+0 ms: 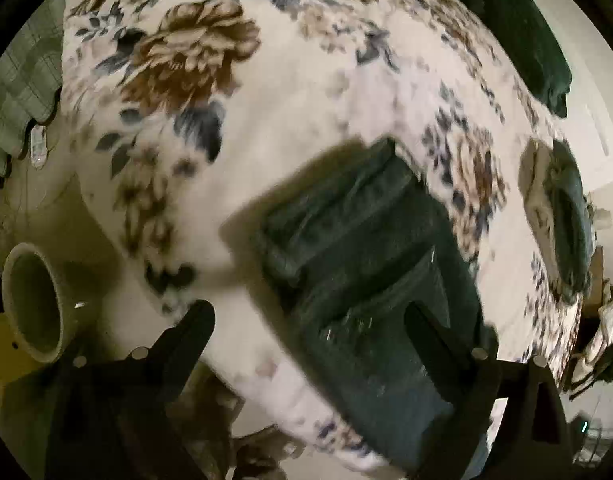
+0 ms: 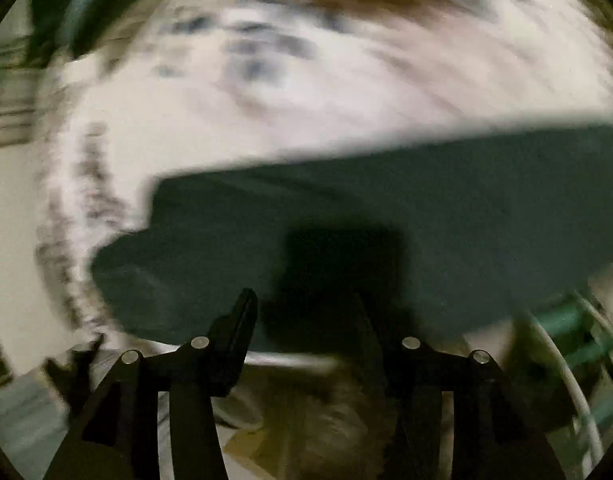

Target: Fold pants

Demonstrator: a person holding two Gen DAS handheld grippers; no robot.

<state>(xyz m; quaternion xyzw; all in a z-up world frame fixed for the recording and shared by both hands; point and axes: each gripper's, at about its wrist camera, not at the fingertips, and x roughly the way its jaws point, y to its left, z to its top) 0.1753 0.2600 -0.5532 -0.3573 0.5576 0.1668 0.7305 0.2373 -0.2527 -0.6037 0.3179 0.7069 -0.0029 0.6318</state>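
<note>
left tool (image 1: 306, 320) open above pants (image 1: 358, 248)

1. Left gripper (image 1: 310, 316): both black fingers are in view at the bottom of its own camera, spread wide apart. Nothing sits between them.
2. Left gripper, left finger (image 1: 194, 320): tip points up and slightly inward, free of contact.
3. Left gripper, right finger (image 1: 430, 328): tip is seen against dark fabric; contact cannot be confirmed.
4. Right gripper (image 2: 306, 312): fingers stand apart, with a clear gap and nothing clamped.
5. Right gripper, left finger (image 2: 242, 316): sharply outlined, angled inward.
6. Right gripper, right finger (image 2: 366, 328): lost in shadow, its tip hard to make out.
7. Both views are motion-blurred.
</note>
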